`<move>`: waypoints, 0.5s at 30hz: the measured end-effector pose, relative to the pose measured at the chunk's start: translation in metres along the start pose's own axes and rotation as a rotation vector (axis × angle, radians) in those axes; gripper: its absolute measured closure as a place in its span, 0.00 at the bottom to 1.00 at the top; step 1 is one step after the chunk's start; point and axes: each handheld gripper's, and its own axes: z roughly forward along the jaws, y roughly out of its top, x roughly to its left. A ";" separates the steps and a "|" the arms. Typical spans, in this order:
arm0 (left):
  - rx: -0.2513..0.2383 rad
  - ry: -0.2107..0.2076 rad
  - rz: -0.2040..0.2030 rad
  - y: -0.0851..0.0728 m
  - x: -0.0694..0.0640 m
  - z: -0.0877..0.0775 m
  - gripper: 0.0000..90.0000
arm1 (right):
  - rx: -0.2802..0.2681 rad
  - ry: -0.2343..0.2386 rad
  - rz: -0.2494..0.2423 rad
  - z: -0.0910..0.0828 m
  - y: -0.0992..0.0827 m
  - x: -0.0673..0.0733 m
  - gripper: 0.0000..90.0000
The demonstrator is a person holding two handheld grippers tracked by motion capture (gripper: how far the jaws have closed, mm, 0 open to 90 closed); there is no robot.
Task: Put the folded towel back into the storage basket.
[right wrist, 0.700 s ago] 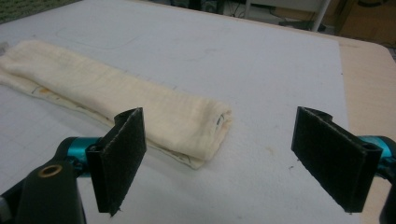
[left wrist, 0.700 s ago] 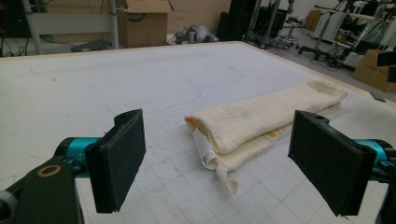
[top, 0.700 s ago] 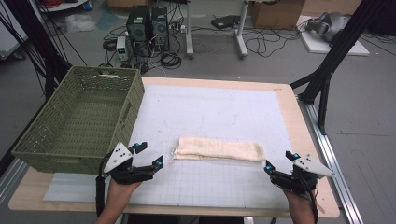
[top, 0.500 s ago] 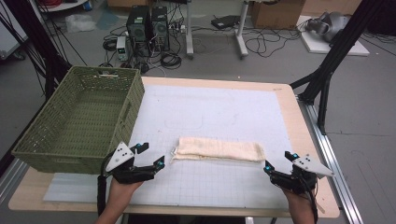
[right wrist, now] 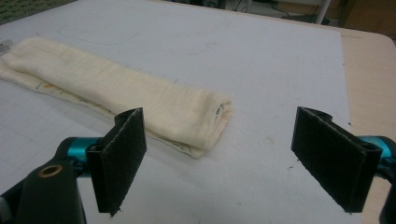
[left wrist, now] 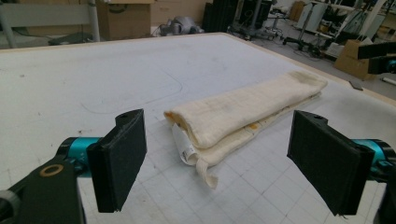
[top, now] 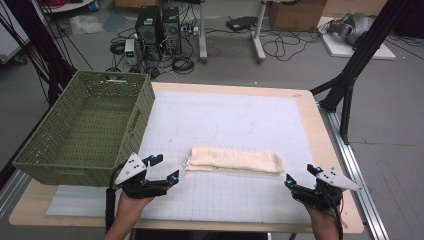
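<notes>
Left gripper [top: 164, 168] and right gripper [top: 301, 176] are hovering at the bench's near edge, jaws spread wide, grasping nothing. Between them, a folded cream towel [top: 233, 160] is lying flat on the white mat [top: 235, 117]; it is possibly stained. A green basket [top: 85, 127] is overhanging the left edge.

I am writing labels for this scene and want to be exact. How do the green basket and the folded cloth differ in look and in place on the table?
The green basket is a woven, open-topped box with upright walls; the folded cloth is soft, flat and cream-coloured. The basket stands at the table's left edge; the cloth lies near the middle, on the white mat. The left gripper is close to the cloth's left end; the right gripper faces its right end. Neither thing is held: both grippers are open.
</notes>
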 end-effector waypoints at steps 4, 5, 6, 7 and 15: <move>0.001 0.000 -0.001 0.000 0.001 0.001 0.22 | 0.009 0.002 0.004 0.003 -0.001 0.000 0.18; 0.002 -0.004 -0.002 0.000 0.001 0.002 0.22 | 0.015 0.000 0.005 0.003 -0.001 0.000 0.18; 0.002 -0.009 -0.002 0.000 0.001 0.002 0.22 | 0.014 0.000 0.003 0.004 -0.001 0.000 0.18; 0.001 -0.010 -0.002 -0.001 0.000 0.003 0.22 | 0.013 0.000 0.000 0.004 -0.001 0.000 0.18; 0.011 -0.032 0.005 0.004 -0.003 0.006 0.22 | 0.017 0.013 -0.013 0.006 0.000 0.005 0.18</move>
